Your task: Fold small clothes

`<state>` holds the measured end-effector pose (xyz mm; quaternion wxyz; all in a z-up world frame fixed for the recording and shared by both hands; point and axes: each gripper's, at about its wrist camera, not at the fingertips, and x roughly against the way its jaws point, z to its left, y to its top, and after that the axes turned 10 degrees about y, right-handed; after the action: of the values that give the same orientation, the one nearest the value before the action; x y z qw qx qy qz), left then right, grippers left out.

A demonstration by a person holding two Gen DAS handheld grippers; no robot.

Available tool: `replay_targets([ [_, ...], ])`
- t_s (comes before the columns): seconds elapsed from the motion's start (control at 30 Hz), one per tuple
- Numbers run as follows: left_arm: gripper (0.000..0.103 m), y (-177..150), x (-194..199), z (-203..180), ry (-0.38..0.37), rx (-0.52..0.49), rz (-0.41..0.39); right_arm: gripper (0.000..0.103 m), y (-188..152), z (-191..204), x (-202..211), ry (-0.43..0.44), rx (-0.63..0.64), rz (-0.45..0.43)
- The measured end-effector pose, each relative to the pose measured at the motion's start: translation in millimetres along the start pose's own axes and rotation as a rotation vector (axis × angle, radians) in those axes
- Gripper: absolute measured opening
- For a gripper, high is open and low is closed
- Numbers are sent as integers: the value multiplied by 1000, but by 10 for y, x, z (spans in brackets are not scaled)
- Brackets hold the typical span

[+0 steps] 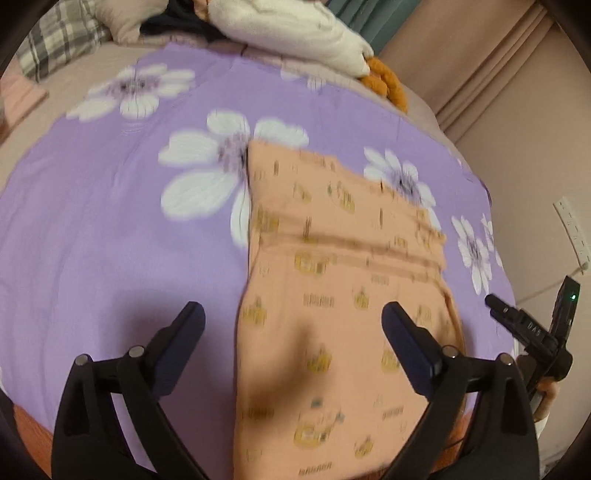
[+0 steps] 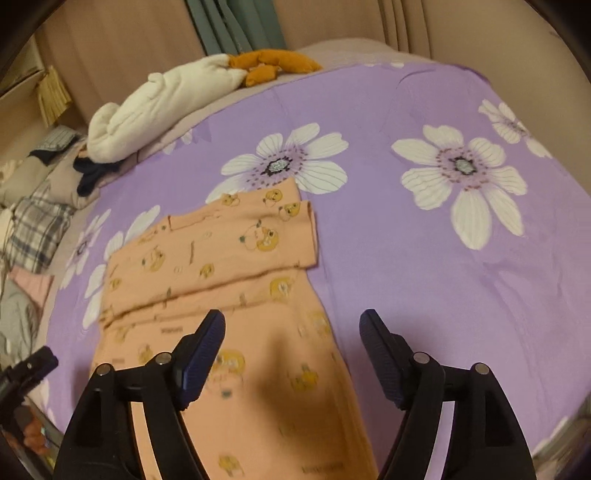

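Note:
A small orange garment with yellow printed figures lies flat on the purple flowered sheet. In the right wrist view the garment shows a sleeve folded across its upper part. My left gripper is open and empty, hovering over the garment's left edge near its lower end. My right gripper is open and empty over the garment's right edge. The right gripper also shows at the right edge of the left wrist view.
A white plush toy with orange parts lies at the bed's far edge. Plaid cloth and other clothes are piled at the left. Curtains and a wall stand behind the bed.

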<state>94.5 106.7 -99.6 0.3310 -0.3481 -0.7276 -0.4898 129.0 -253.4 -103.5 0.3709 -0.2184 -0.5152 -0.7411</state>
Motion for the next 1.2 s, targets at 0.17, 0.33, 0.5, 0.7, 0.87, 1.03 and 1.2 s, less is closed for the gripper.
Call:
replay_targets([
  [0.17,95,-278,-69,148,42,25,38,75,-319,-188,81,12,-29,53],
  [0.33,91,-465,-142,228,22,43,95,75,-700,-404,109,20,-139,126],
  [0.5,85,-656,-179,268,-27,81,131,67,-943,-452,131,60,-187,179],
  [0.7,63,-785,-154,193,-52,49,129,49,-1060,-399,137,55,-152,196],
  [0.87,8,-829,-208,113,-104,43,149,22,-1043,-306,73,48,-112,210],
  [1.03,6,-770,-91,68,-114,60,110,7,-929,-206,137,104,-89,180],
  [1.2,6,-517,207,53,-175,95,20,7,-627,-151,399,176,-76,61],
])
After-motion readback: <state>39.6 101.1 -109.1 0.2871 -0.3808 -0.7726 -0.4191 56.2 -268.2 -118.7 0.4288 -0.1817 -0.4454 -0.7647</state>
